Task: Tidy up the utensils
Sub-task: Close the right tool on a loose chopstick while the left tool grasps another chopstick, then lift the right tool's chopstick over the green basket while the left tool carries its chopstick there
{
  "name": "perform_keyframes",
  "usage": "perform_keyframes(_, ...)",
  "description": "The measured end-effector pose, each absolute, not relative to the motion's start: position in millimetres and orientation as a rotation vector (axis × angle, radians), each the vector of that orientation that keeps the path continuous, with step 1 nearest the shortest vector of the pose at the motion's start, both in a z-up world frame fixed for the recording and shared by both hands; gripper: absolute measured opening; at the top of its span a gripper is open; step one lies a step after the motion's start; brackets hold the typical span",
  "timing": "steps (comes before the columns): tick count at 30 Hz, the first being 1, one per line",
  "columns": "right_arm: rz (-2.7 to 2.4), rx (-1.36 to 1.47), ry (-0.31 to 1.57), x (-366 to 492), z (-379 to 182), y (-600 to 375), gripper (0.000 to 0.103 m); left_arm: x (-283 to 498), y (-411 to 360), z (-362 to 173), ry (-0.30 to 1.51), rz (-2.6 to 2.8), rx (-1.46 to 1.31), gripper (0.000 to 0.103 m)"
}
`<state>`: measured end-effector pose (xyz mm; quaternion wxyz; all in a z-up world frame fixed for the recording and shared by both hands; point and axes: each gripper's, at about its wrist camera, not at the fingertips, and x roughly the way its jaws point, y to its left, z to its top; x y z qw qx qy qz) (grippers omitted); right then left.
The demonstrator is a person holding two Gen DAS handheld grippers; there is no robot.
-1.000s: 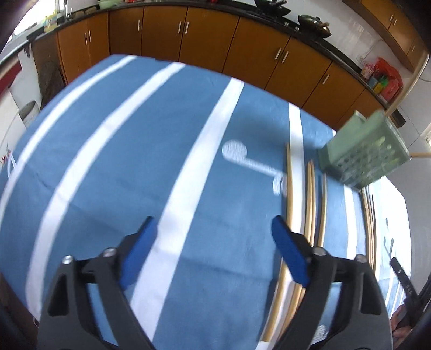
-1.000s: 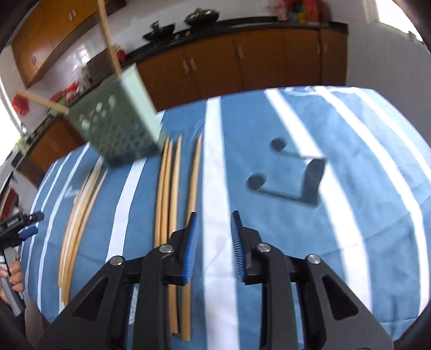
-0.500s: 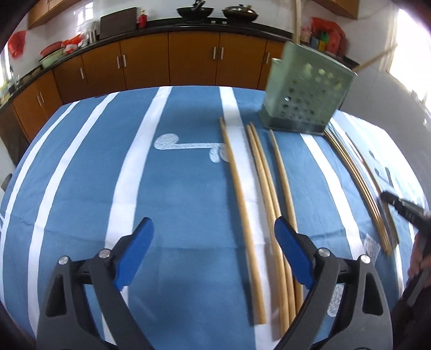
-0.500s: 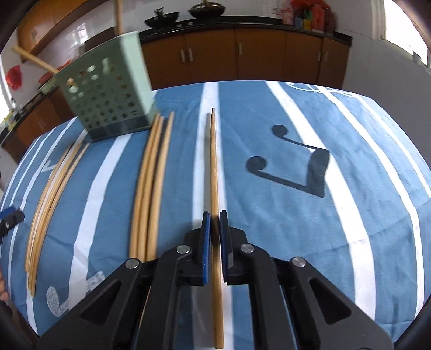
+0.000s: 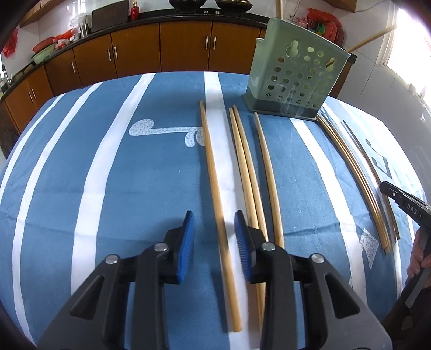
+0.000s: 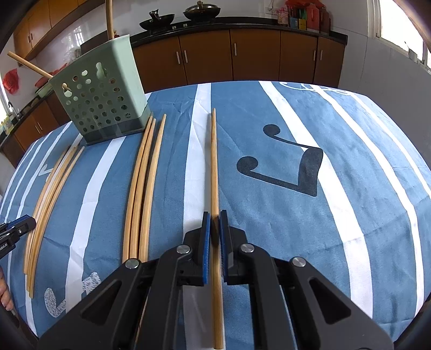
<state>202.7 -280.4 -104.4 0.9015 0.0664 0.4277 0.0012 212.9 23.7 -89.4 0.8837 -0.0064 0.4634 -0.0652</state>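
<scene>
The right gripper [image 6: 214, 224] is clamped on a single chopstick [image 6: 214, 167] lying on the blue striped tabletop [image 6: 336, 188], right of the green holder [image 6: 102, 105]. The left gripper [image 5: 214, 231] is partly open, its blue pads either side of another chopstick [image 5: 215, 188], left of the holder [image 5: 296, 78].

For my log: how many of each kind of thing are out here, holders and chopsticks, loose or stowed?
Green utensil holder: 1
Chopsticks standing in the holder: 2
Chopstick gripped by the right gripper: 1
Loose chopsticks beside it: 3
Clustered chopsticks past those: at least 3, overlapping, so the exact count is unclear
Total: at least 10
</scene>
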Motion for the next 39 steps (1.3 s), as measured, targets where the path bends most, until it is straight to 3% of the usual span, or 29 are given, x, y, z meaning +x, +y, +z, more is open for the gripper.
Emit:
perform_keyframes(2, 0.002, 0.117, 0.88, 204.0, -104.6, -277.8, 0.008, 214.8, 20.9, -90.6, 0.953, -0.116, 0.01, 0.01)
perform_keyframes(4, 0.006, 0.092, 0.875, 206.2, -104.6, -274.7, 0.008, 219.9, 24.3, -90.8, 0.951, -0.11, -0.003, 0.009)
perform_keyframes(12, -0.035, 0.089, 0.86, 237.5, -105.6, -281.8, 0.008, 256.6, 54.8, -90.8, 0.939, -0.079, -0.079, 0.008)
perform_keyframes(39, -0.041, 0.098, 0.86, 236.4, -105.4, -282.2, 0.008, 251.1, 52.8, -94.9, 0.893, -0.072, -0.016, 0.01)
